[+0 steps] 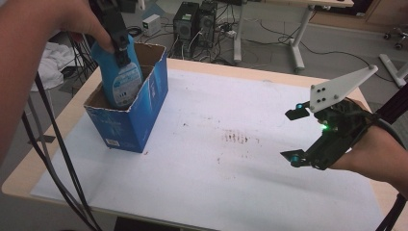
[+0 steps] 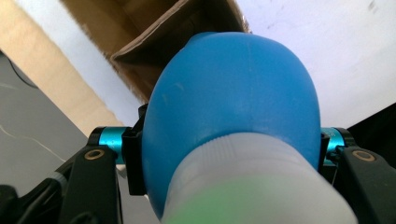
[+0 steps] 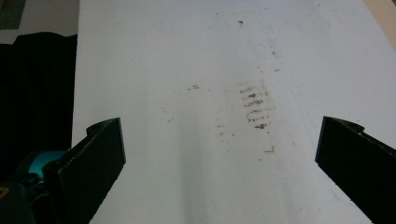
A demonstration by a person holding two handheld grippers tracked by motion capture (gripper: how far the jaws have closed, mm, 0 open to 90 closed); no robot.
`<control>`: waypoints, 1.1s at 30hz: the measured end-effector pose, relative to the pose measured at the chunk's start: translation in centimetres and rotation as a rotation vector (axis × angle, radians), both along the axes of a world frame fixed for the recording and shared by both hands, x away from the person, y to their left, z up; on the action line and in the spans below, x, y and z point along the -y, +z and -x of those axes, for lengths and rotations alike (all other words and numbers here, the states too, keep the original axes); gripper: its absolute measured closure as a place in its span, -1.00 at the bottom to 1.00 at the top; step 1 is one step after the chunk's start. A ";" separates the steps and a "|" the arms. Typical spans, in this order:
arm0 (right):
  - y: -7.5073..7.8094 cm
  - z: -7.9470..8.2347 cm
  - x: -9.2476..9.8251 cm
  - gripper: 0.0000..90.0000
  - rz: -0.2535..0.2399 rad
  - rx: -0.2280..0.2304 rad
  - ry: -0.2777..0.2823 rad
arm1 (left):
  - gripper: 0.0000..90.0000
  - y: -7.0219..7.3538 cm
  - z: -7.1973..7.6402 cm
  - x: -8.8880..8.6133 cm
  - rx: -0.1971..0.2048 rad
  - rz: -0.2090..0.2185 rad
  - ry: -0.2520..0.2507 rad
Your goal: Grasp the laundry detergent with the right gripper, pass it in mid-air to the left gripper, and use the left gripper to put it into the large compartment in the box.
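the left gripper [image 1: 120,50], clamped on the upright blue plastic bottle [image 1: 120,79], holds it directly over the open blue cardboard box [image 1: 137,118], its long axis pointing down into the opening, while the right gripper [image 1: 294,134] rests well apart with jaws spread.

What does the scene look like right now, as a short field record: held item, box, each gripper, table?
held item: blue bottle with a pale cap, upright, lower part inside the box
box: open-topped blue cardboard box, standing near the table's left edge
left gripper: left gripper shut on the blue bottle, fingers on either side of its body
right gripper: right gripper open, nothing between its fingers, above the sheet at right
table: white sheet with brown smudges near its middle
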State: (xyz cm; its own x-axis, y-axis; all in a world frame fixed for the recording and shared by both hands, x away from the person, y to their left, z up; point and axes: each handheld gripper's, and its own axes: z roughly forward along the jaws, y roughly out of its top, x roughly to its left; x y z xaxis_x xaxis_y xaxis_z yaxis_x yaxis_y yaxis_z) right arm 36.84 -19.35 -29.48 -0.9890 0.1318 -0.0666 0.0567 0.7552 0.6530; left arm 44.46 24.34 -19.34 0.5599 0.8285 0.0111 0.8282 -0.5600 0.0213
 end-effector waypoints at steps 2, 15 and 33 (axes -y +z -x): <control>0.0 0.0 0.0 -0.98 0.001 0.001 -0.001 | -0.16 -1.0 -0.1 0.2 -0.005 -0.014 -0.040; -0.1 0.4 0.1 -0.98 0.027 -0.002 -0.013 | -0.16 -6.2 -0.7 0.2 -0.048 -0.018 -0.287; -1.0 0.3 -0.4 -0.98 0.040 -0.017 -0.021 | -0.18 -9.7 -0.8 0.1 -0.074 -0.008 -0.393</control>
State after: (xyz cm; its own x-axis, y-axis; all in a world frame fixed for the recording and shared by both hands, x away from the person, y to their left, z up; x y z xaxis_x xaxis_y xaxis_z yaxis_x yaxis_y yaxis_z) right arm 36.54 -18.95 -30.50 -0.9872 0.1498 -0.0551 0.0836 0.7795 0.6208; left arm 45.25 24.22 -29.05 0.8336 0.5512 -0.0359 0.5501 -0.8343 -0.0364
